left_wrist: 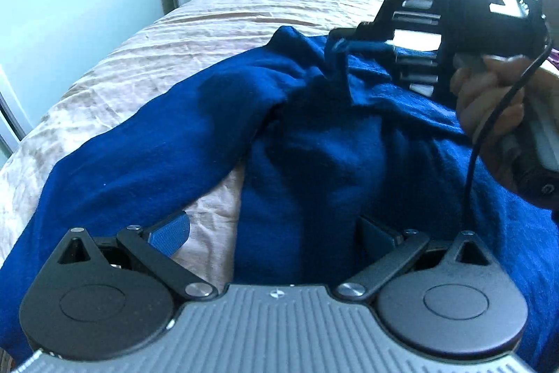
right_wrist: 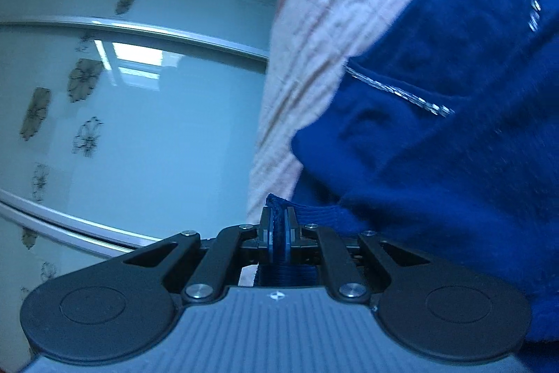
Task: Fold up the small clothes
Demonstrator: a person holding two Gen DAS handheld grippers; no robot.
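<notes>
A dark blue fleece garment [left_wrist: 314,145] lies rumpled on the bed, one sleeve stretching down to the left. My left gripper [left_wrist: 272,233] hovers low over its near part, jaws wide open, the left pad [left_wrist: 169,233] above bare bedspread and the right finger over the cloth. At the upper right, my right gripper [left_wrist: 337,41] pinches a raised fold of the garment. In the right wrist view, my right gripper [right_wrist: 279,226] is shut on a ribbed blue edge. The rest of the garment [right_wrist: 436,180] bunches to the right, showing a silver zipper [right_wrist: 401,91].
The bed has a wrinkled beige bedspread [left_wrist: 209,23] [right_wrist: 332,6]. Pale sliding wardrobe doors [left_wrist: 70,6] [right_wrist: 139,93] with flower prints stand past its left edge. A person's hand [left_wrist: 489,93] holds the right gripper, and a black cable [left_wrist: 471,163] hangs from it.
</notes>
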